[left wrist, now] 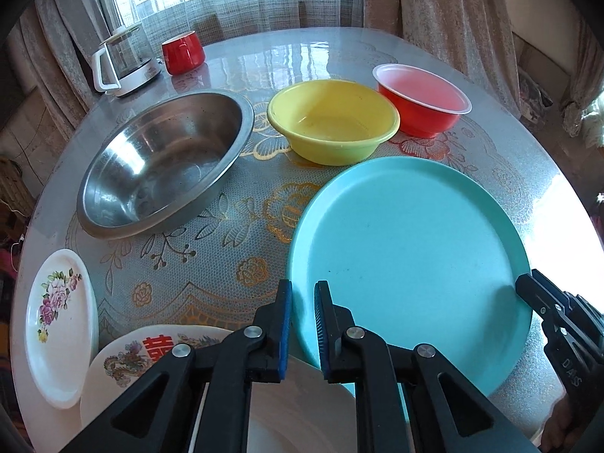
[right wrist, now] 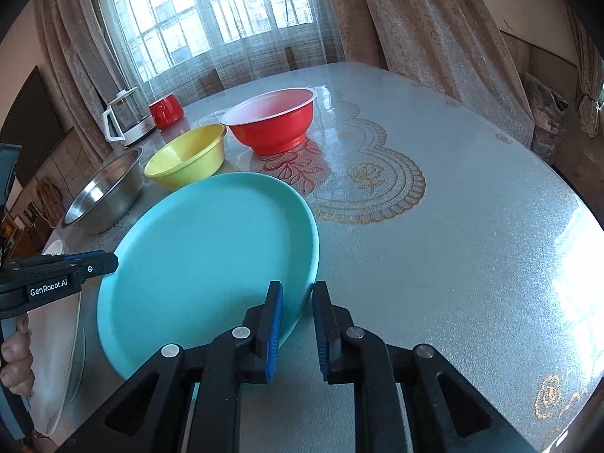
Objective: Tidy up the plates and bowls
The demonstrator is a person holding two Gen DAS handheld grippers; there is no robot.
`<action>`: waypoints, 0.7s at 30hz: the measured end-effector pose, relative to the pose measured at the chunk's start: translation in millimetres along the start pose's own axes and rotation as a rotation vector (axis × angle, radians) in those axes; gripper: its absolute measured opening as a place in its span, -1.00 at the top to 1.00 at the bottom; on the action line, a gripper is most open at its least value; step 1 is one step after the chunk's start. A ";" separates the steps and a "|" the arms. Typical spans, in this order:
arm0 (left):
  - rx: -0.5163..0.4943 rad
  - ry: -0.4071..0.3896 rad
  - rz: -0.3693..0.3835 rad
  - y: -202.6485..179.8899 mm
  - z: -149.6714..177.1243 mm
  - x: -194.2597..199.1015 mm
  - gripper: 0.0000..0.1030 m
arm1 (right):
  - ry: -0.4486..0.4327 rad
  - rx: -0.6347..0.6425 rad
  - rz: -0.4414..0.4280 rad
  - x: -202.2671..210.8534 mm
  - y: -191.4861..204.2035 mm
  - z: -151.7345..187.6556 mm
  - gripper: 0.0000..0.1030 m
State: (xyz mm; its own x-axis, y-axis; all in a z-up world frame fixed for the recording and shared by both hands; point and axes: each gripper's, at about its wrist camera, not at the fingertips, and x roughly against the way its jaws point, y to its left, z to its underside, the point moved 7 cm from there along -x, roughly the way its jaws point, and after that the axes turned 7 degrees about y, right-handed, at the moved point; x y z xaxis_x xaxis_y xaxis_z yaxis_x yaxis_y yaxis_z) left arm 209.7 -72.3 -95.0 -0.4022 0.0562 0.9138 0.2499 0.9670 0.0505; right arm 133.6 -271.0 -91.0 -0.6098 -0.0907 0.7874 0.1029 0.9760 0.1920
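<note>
left gripper (left wrist: 303, 302): jaws drawn narrow on the near-left rim of the teal plate (left wrist: 407, 260), blue pads on either side of the edge.
right gripper (right wrist: 298, 302): jaws narrow, clamped on the near-right rim of the same plate.
teal plate: held at both sides; in the right wrist view it is tilted, its left part above a pale plate.
white plates: the left wrist view shows a floral plate (left wrist: 60, 324) at the bench's near-left edge, overlapped by a dragon-print plate (left wrist: 143, 355) with a red character, just beside the left gripper.
plain plate (left wrist: 302, 415): lies under the left gripper, on top of the dragon-print plate.
bowls: steel bowl (left wrist: 162, 162), yellow bowl (left wrist: 332, 120) and red bowl (left wrist: 422, 100) stand in a row beyond the teal plate, apart from one another.
far corner: red mug (left wrist: 183, 53) beside a glass kettle (left wrist: 124, 62).
bench (right wrist: 453, 245): covered with a glossy patterned cloth.
only in left wrist view: the printed plates' patterns; the right gripper's tip at the plate's right rim.
only in right wrist view: a person's fingers (right wrist: 15, 358) around the left gripper's handle; the wide bare right half of the bench.
</note>
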 end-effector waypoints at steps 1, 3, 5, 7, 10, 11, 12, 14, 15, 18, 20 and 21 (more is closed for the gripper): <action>0.004 -0.006 0.003 1.2 0.1 0.9 0.74 | 0.002 0.002 -0.004 0.3 2.3 1.1 0.69; 0.007 -0.014 0.002 2.6 1.0 3.6 0.74 | 0.004 0.021 -0.008 0.3 8.1 2.9 0.69; 0.004 -0.019 -0.003 3.6 1.8 5.0 0.74 | -0.005 0.043 0.012 0.0 11.6 4.5 0.67; 0.017 -0.025 -0.003 4.3 1.6 5.6 0.74 | -0.005 0.050 0.020 -0.4 12.4 4.6 0.66; 0.046 -0.035 0.019 5.6 2.8 9.0 0.74 | -0.002 0.047 0.020 -0.3 13.1 4.7 0.66; 0.051 -0.041 0.024 5.9 3.6 11.1 0.74 | 0.000 0.046 0.022 -0.3 13.3 4.8 0.66; 0.053 -0.049 0.023 6.5 4.1 13.2 0.74 | 0.002 0.048 0.025 -0.4 13.6 4.9 0.66; 0.064 -0.060 0.017 9.1 4.3 16.9 0.74 | 0.004 0.057 0.035 -1.0 15.2 5.1 0.65; 0.076 -0.063 0.022 10.8 4.8 18.5 0.74 | 0.005 0.061 0.040 -0.9 15.4 5.3 0.65; 0.110 -0.070 0.035 17.5 7.3 24.6 0.74 | 0.006 0.070 0.043 -0.1 17.5 7.3 0.56; 0.130 -0.081 0.036 23.8 9.2 30.7 0.74 | 0.008 0.081 0.051 0.1 18.5 8.2 0.54; 0.146 -0.086 0.040 28.1 11.1 33.8 0.74 | 0.008 0.080 0.051 0.3 18.4 8.3 0.53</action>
State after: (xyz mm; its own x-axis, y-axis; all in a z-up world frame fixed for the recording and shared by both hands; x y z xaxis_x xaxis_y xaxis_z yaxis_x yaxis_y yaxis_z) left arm 193.3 -40.4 -67.1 -0.4701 0.1102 0.8757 0.1393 0.9890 -0.0497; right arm 128.8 -251.5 -92.1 -0.5994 -0.0416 0.7994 0.0704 0.9920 0.1045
